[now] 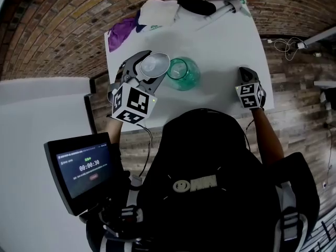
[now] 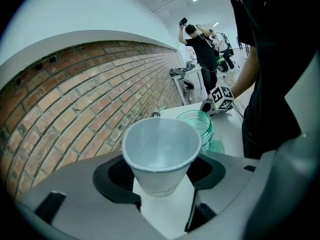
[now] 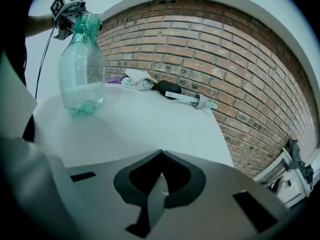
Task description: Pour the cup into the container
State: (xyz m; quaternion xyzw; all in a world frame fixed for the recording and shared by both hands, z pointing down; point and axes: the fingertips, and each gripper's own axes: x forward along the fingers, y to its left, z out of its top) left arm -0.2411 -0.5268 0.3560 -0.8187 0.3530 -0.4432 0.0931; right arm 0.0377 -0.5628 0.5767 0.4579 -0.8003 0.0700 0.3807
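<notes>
Table (image 1: 226,46): ahead of the person, running to the far wall.
Container (image 1: 184,73): upright on the table, about mid-table.
Cup (image 1: 155,65): between the jaws of the left gripper (image 2: 160,173), above the table, just left of the container's mouth.
Right gripper (image 1: 245,73): over the table's near right part, well apart from the container.
Cloths (image 1: 157,12): far left edge of the table.
Tool (image 1: 223,9): far edge, right of the cloths.
Screen (image 1: 84,169): near left, off the table.

The cup (image 2: 160,156) looks like matt paper, the container (image 3: 82,69) glossy, transparent green.
</notes>
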